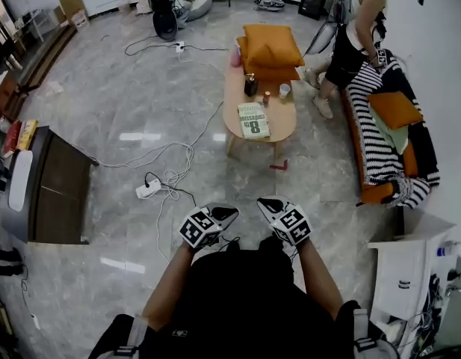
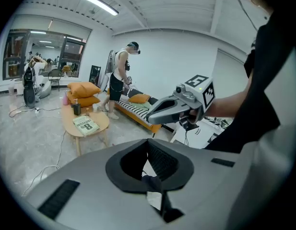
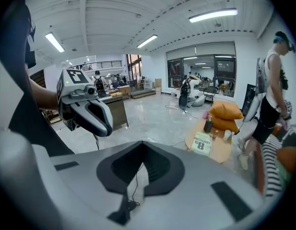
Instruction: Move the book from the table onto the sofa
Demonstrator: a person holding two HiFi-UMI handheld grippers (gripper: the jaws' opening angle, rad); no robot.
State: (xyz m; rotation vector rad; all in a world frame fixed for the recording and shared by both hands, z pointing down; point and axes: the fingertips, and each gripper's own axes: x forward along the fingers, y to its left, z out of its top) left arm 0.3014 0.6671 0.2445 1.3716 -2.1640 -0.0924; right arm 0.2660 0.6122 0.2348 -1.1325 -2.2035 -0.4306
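The book (image 1: 253, 120), pale green with a big "8" on its cover, lies flat on the near end of an oval wooden table (image 1: 283, 123). It also shows in the left gripper view as book (image 2: 86, 124) and in the right gripper view as book (image 3: 202, 142). The striped sofa (image 1: 379, 142) runs along the right wall. Both grippers hang close to my body, far short of the table. My left gripper (image 1: 229, 212) is shut and holds nothing. Beside it, my right gripper (image 1: 265, 202) is likewise shut and empty.
Orange cushions (image 1: 271, 47), a dark bottle (image 1: 250, 85) and a cup (image 1: 285, 90) share the table. A person (image 1: 357, 28) stands between table and sofa. Cables and a power strip (image 1: 149, 188) lie on the floor. A dark cabinet (image 1: 58, 189) stands left, a white unit (image 1: 409, 275) right.
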